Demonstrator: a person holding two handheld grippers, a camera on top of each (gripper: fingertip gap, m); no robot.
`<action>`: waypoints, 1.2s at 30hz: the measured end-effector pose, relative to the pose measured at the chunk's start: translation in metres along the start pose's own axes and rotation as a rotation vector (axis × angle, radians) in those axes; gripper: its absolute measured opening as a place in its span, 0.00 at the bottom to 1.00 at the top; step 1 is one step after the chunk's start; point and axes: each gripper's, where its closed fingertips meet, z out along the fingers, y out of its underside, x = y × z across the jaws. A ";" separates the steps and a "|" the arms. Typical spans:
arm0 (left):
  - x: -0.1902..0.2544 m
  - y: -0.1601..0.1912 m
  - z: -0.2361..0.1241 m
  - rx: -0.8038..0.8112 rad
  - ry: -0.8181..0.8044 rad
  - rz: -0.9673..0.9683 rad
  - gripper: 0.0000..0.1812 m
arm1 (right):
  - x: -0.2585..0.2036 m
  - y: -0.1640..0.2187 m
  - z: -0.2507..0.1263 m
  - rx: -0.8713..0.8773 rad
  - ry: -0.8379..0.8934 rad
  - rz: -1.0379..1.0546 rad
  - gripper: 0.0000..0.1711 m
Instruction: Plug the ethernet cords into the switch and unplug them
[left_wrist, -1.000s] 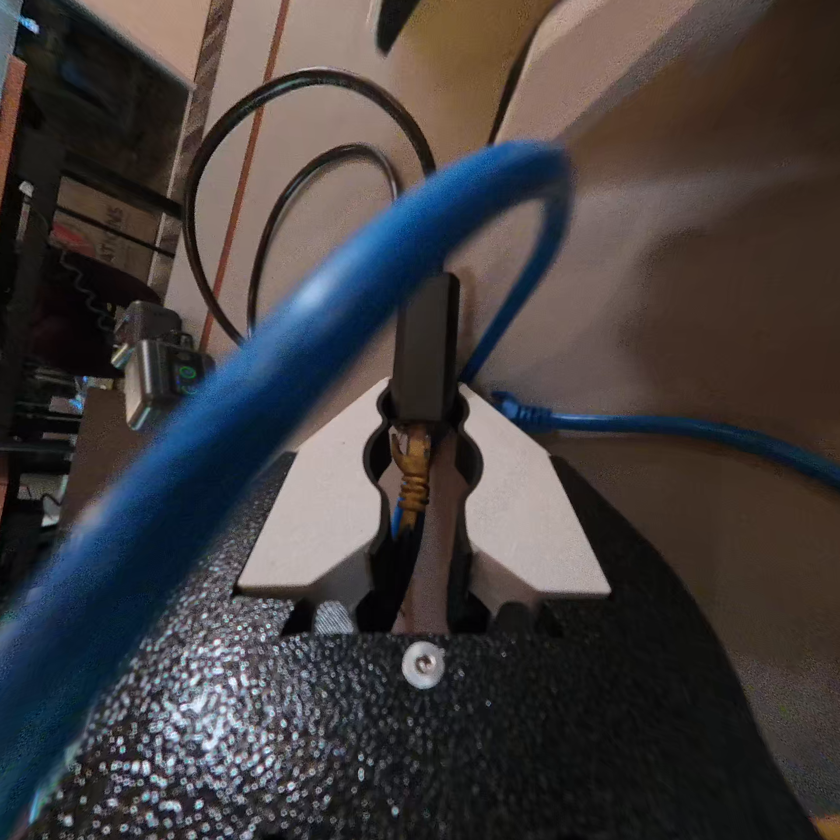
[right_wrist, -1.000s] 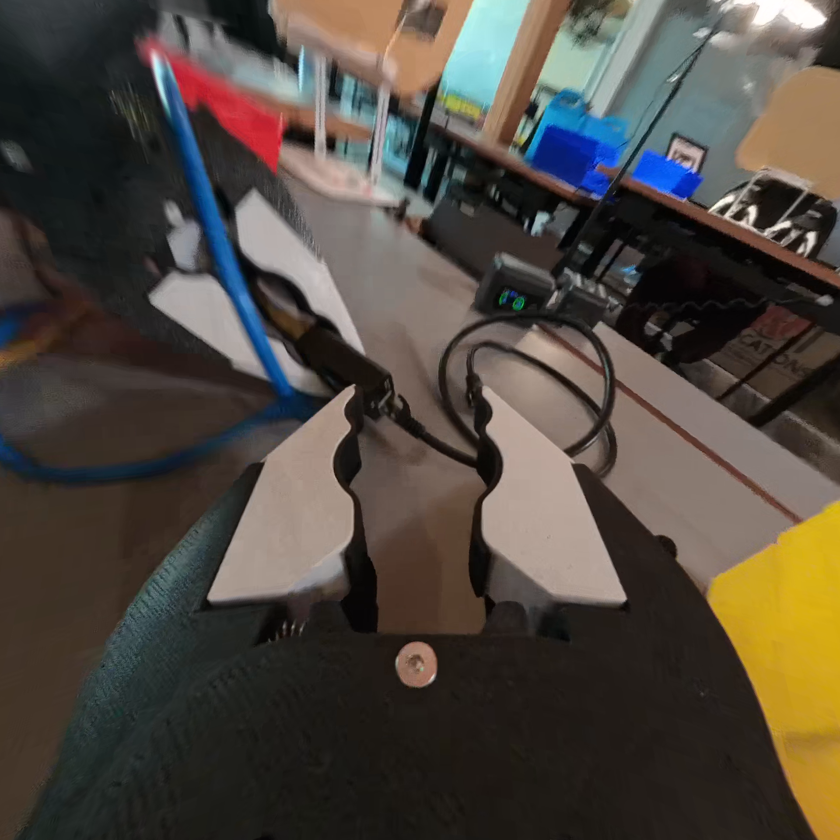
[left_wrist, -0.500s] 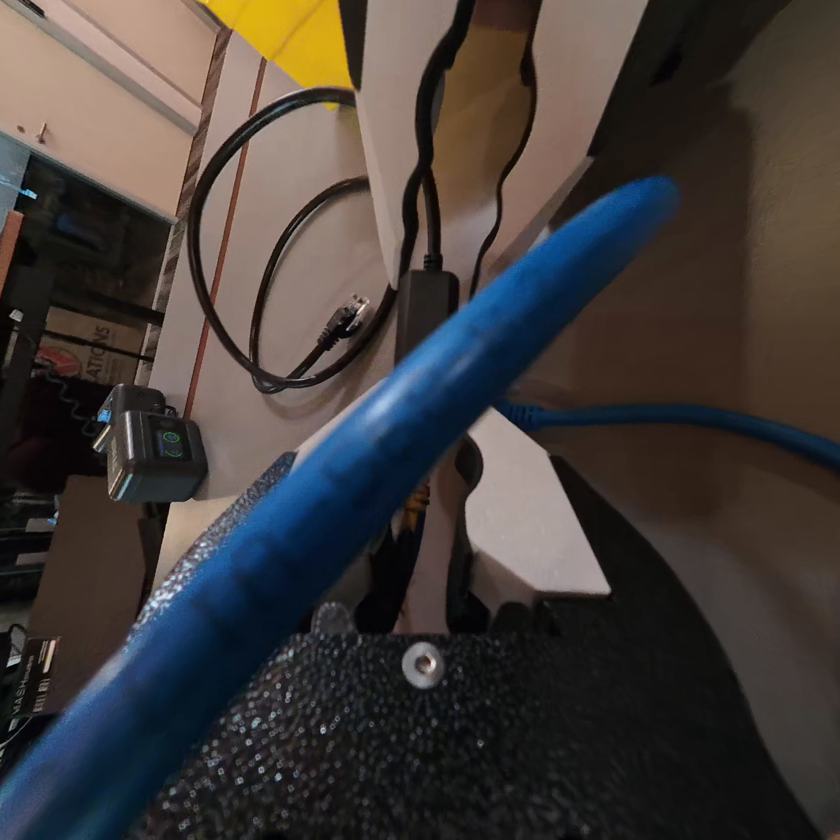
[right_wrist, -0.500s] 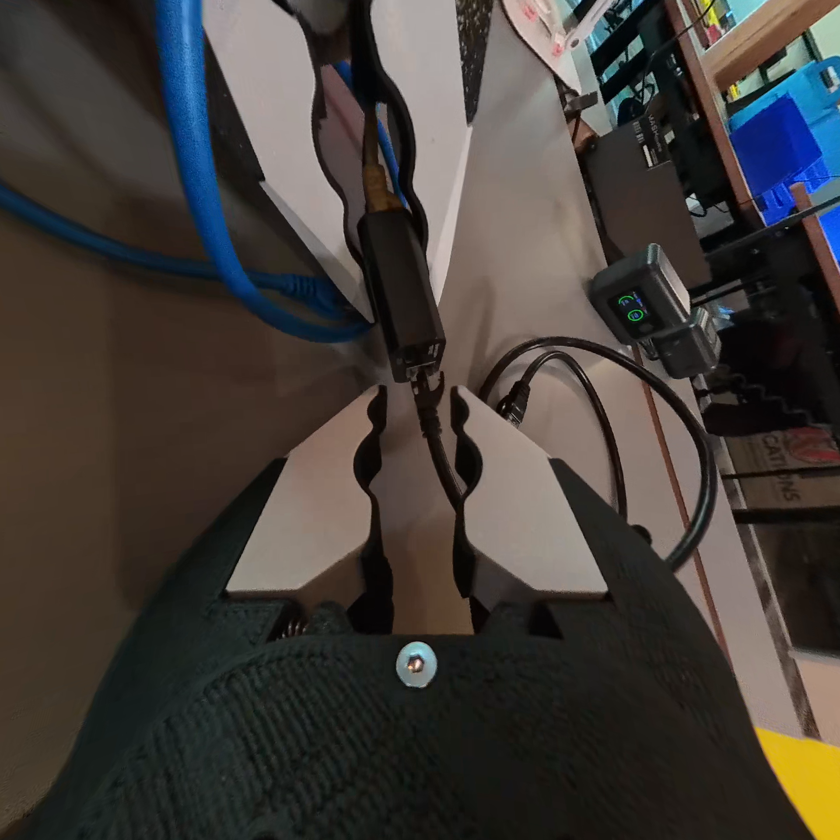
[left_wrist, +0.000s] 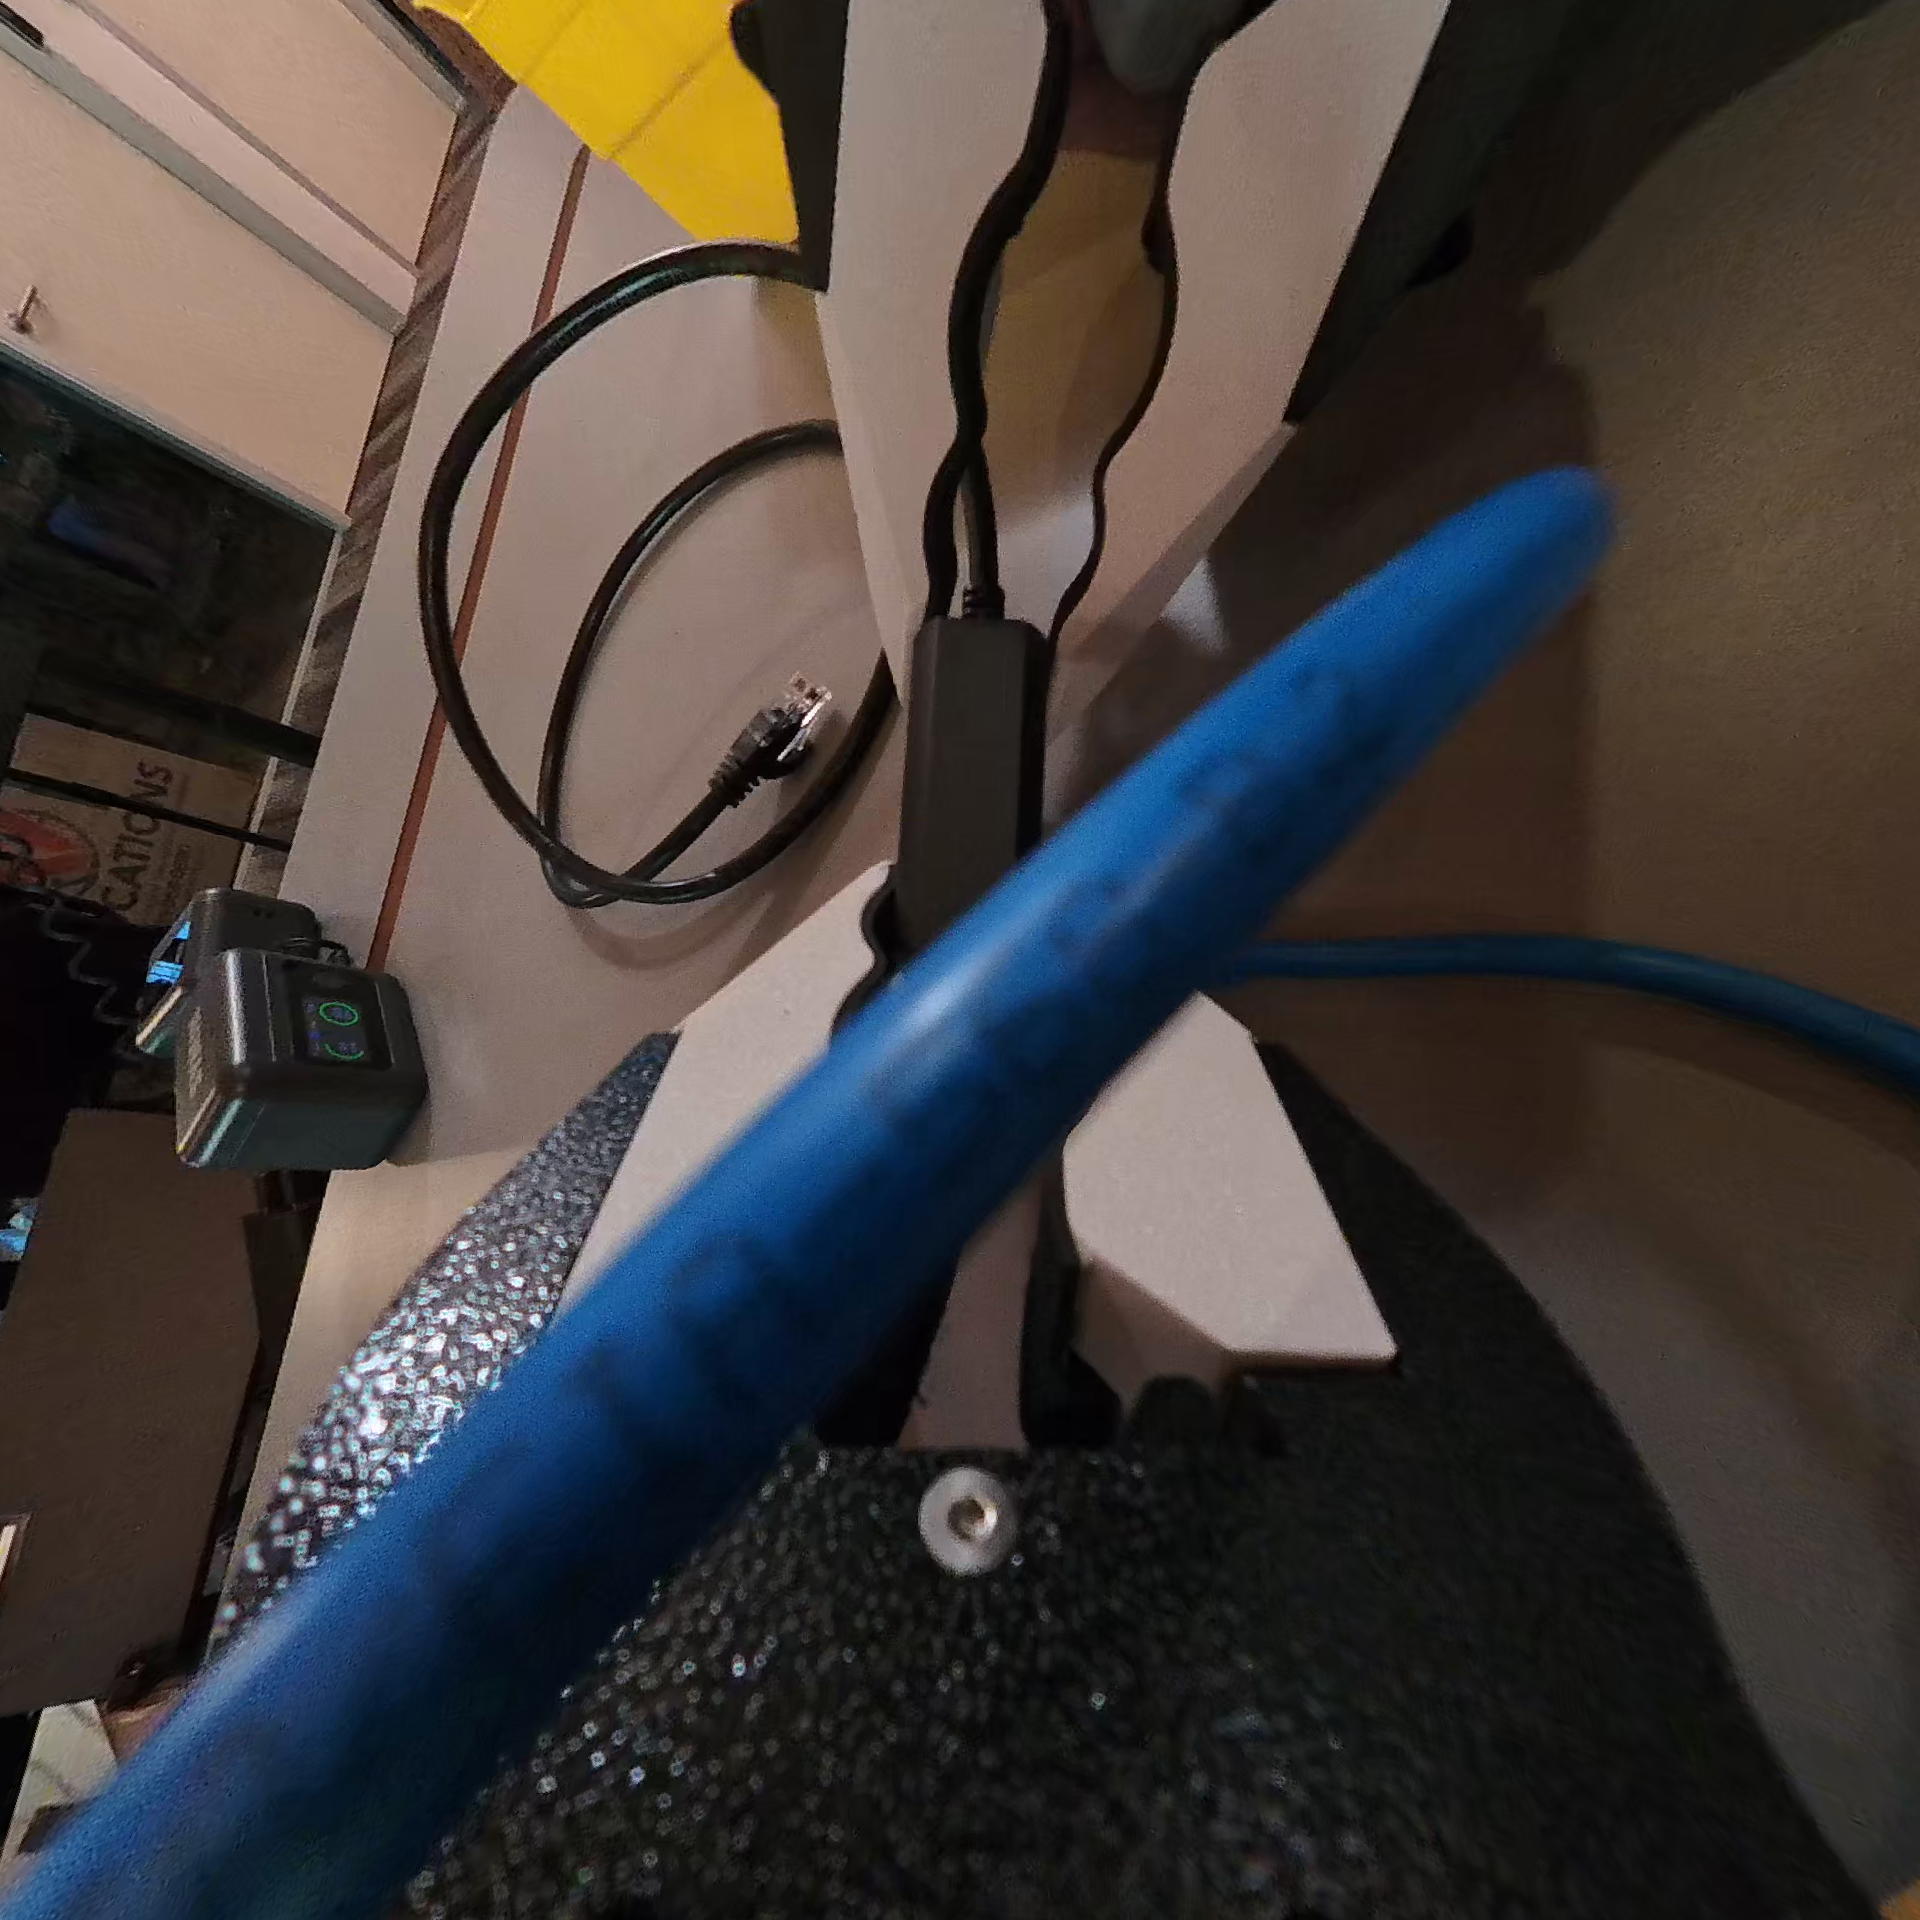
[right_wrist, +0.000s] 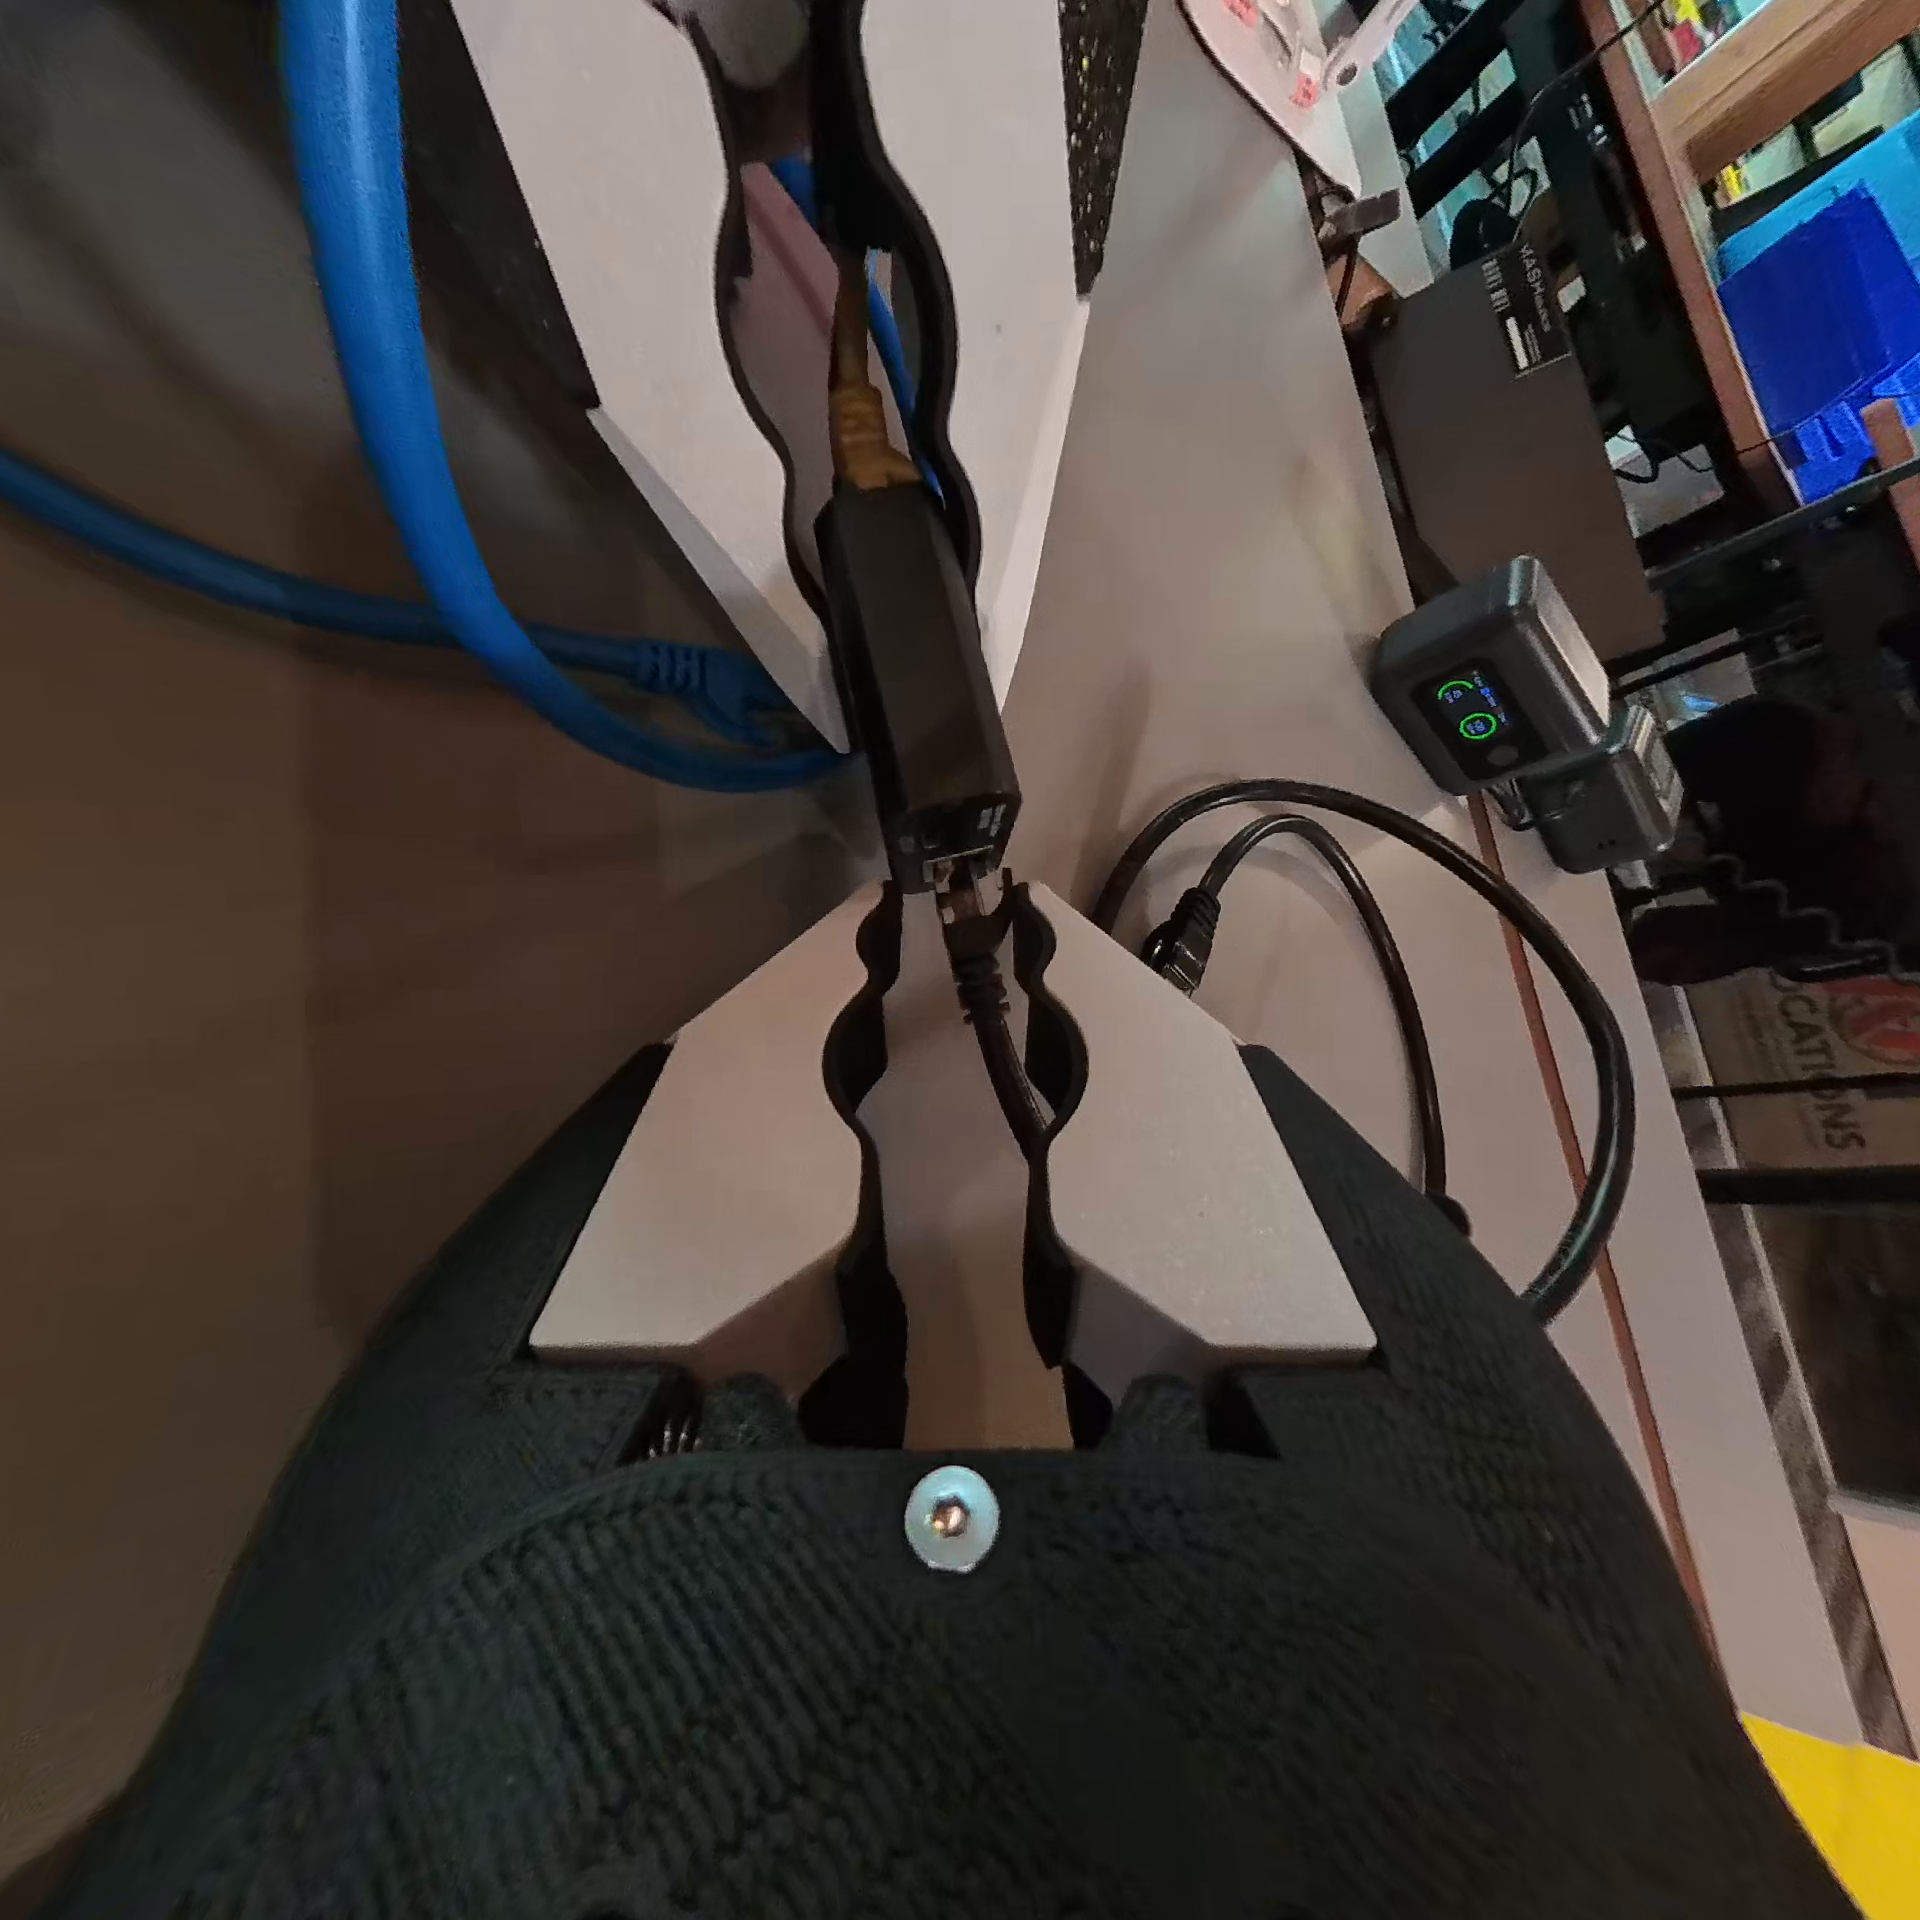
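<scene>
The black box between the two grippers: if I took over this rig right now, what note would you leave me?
Left gripper: shut on the small black switch.
Right gripper: fingers flank the black cord's plug at the switch's near port; I cannot tell whether they pinch it.
A yellowish plug sits in the switch's far end.
The blue cord loops across the left gripper; a blue plug and the black cord's other plug lie loose on the table.
Left to do: probably check that the black plug is seated, then unplug.
</scene>
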 end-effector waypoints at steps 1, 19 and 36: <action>0.000 0.000 0.000 0.003 0.003 -0.004 0.11 | 0.000 0.000 0.000 -0.001 0.004 -0.004 0.12; 0.004 -0.008 0.001 0.046 -0.010 0.058 0.17 | -0.008 -0.003 -0.002 -0.039 -0.047 -0.067 0.07; 0.023 -0.012 -0.008 0.101 0.264 0.088 0.12 | -0.028 -0.009 -0.013 -0.158 -0.193 -0.268 0.06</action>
